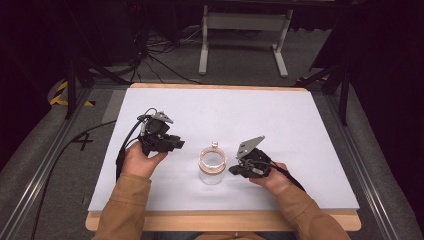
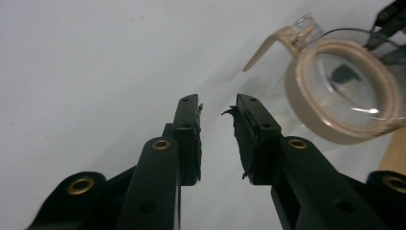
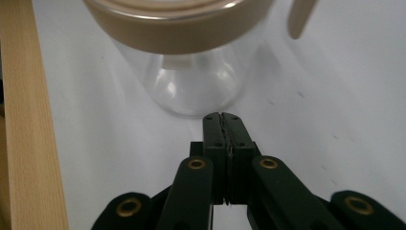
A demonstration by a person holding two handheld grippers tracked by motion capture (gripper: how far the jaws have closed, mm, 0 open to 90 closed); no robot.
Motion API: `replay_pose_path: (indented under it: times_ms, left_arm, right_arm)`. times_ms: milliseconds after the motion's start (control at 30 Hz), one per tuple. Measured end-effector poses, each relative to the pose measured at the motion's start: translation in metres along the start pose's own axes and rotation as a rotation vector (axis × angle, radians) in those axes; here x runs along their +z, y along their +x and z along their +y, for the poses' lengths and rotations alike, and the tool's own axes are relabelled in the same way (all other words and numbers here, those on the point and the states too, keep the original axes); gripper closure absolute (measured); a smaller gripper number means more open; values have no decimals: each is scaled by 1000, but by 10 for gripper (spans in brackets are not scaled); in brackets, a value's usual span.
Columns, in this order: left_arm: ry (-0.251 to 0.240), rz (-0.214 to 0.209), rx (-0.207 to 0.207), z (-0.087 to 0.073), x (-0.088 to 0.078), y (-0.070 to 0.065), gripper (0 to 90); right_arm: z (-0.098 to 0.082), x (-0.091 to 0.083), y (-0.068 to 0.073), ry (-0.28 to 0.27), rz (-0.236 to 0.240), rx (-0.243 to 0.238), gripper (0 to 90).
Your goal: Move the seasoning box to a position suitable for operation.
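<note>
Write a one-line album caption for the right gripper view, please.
Shut right gripper points at the base of a clear glass jar with a tan lid, on a white table.

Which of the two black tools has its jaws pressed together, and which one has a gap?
The right tool, beside the clear glass jar, is shut; the left tool shows a gap.

Beside my matt black left claw (image 2: pixel 216 136), its rubber pads frayed, stands a clear glossy glass jar (image 1: pixel 212 166) with a smooth beige plastic lid on a matt white sheet (image 1: pixel 300 130) over pale wood
</note>
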State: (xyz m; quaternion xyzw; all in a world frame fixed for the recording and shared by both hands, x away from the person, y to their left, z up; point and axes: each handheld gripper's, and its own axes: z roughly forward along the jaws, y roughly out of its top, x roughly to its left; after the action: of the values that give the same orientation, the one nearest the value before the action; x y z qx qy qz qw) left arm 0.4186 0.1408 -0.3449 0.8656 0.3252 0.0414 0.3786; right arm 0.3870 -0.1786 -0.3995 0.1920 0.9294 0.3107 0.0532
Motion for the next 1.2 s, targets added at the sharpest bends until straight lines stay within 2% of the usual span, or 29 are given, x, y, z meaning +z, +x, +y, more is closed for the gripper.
replay_pose_path:
  times_ms: [33,133,167,200,233,300,367,467,567,667,833,933,1033,1067,1200]
  left_arm:
    - [-7,-7,-1,2,0,-1,717]
    - [-16,-25,35,9,1,-6,728]
    - [-16,-25,35,9,1,-6,761]
    - [-24,-64,40,14,3,-8,790]
    - [-30,-84,32,17,3,-8,809]
    - [-46,-81,9,22,5,-8,809]
    - [-59,-88,8,25,8,-7,817]
    - [-75,-88,27,29,12,-8,848]
    - [-106,-122,11,32,18,-7,878]
    - [-100,-136,11,35,26,-8,892]
    - [-89,-129,42,39,38,-13,892]
    - [-106,-161,41,41,45,-15,892]
    - [-94,-177,62,44,49,-19,893]
    - [-90,-172,79,45,51,-22,893]
    - [-77,-174,103,47,56,-27,893]
  right_arm:
    - [-3,-5,-3,-12,-8,15,895]
    - [-10,-19,-11,-50,-24,61,896]
    - [-13,-23,-13,-64,-30,73,895]
    - [-16,-27,-14,-75,-36,85,896]
    - [-18,-30,-16,-80,-40,95,896]
    - [-22,-35,-17,-93,-47,109,895]
    - [-26,-38,-18,-100,-50,122,895]
    - [-30,-40,-19,-101,-57,128,895]
    - [-33,-41,-19,-103,-60,136,895]
    - [-36,-42,-19,-110,-46,149,895]
    - [-37,-43,-19,-122,-38,156,895]
    - [-39,-42,-18,-122,-32,163,895]
    - [-39,-41,-16,-123,-23,165,894]
    - [-39,-41,-16,-124,-23,161,894]
    - [-38,-39,-13,-122,-15,156,894]
